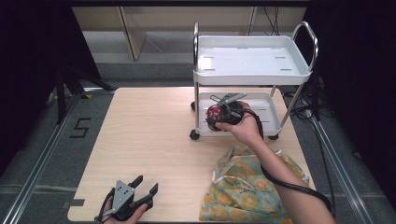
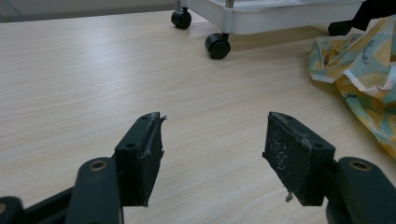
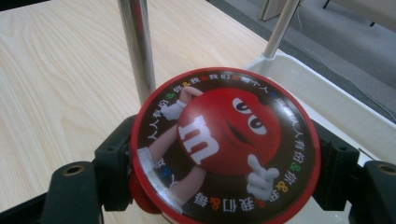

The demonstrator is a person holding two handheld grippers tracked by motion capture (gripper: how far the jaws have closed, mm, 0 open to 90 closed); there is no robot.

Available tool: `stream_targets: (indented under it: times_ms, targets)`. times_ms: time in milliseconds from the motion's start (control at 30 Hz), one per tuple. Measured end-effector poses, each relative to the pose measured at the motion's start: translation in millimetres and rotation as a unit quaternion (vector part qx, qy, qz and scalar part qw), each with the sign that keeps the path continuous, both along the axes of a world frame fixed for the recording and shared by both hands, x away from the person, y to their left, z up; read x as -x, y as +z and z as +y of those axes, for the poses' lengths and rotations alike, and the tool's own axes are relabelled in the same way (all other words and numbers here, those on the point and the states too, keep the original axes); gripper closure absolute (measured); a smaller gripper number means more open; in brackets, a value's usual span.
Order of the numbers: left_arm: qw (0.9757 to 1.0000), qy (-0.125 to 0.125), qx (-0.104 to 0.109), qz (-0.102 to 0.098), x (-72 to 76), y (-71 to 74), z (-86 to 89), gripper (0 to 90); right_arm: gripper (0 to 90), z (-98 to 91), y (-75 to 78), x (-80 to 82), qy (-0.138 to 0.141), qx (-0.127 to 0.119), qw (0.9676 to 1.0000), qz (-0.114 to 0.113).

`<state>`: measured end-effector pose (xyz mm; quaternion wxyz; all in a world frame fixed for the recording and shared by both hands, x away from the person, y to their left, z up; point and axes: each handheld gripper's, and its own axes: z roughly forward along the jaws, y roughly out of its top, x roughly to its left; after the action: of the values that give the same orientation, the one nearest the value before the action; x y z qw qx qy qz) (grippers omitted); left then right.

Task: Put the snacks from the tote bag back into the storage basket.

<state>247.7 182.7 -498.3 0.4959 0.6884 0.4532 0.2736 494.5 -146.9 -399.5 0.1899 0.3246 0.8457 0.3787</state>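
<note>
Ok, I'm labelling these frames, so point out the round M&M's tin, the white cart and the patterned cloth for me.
M&M's tin (image 3: pixel 224 144): right gripper view, on the red character printed on its lid.
White cart (image 1: pixel 252 74): high view, on the front rim of its top tray.
Patterned cloth (image 1: pixel 243 196): high view, on its crumpled middle.

I work in what looks like a lab or recording room rather than a home. My pale wood tabletop (image 1: pixel 154 140) sits framed by dark curtains on both sides, with metal rails on the grey carpet left and right of it. A taped number marks the floor left of the tabletop, cables trail behind it, and a white utility cart (image 1: pixel 252 65) stands at its far edge.
</note>
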Motion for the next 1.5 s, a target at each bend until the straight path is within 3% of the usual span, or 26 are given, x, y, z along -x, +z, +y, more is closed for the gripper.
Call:
stream_targets:
  times_ms: [167,200,267,300,333,567,600,633,733,1133,1500]
  targets:
    - [1.0,-0.001,-0.001,0.0,-0.1,0.0,0.4,36.4,26.7,2.2,1.7,0.3,-0.007,-0.004,0.9999,0.007]
    - [1.0,-0.001,0.0,0.0,0.0,0.0,0.4,36.4,26.7,1.8,1.0,-3.7,0.018,-0.004,0.9998,-0.013]
    - [1.0,-0.001,0.0,0.0,-0.2,0.0,0.7,36.4,26.7,3.1,1.4,-3.1,0.002,0.002,1.0,-0.005]
    - [1.0,0.001,0.001,0.002,0.1,-0.1,0.7,36.4,26.7,2.7,1.3,-5.4,0.021,-0.002,0.9997,-0.013]
    - [1.0,0.0,-0.001,0.002,0.1,0.0,1.1,36.4,26.7,2.3,1.2,-6.5,0.024,-0.002,0.9995,-0.021]
    - [1.0,0.001,0.002,0.001,0.1,0.1,0.6,36.5,26.7,4.0,-0.6,-8.2,0.02,-0.005,0.9997,-0.013]
    - [1.0,-0.002,0.0,0.0,-0.2,0.1,0.8,36.5,26.7,5.0,-0.5,-6.2,-0.007,-0.003,0.9999,0.008]
    - [1.0,0.001,0.003,0.001,0.3,0.1,0.3,36.5,26.7,5.3,-0.6,-5.7,-0.013,-0.003,0.9998,0.011]
    - [1.0,0.002,0.001,0.001,0.5,0.3,0.4,36.5,26.7,5.2,-2.1,-10.4,-0.006,0.006,1.0,-0.002]
    - [1.0,0.002,0.001,0.001,0.5,0.5,0.4,36.5,26.7,8.2,-3.7,-13.2,-0.016,0.007,0.9998,0.005]
    - [1.0,0.0,0.001,-0.001,0.2,0.4,0.4,36.5,26.7,10.1,-3.6,-18.6,-0.009,0.009,0.9999,0.002]
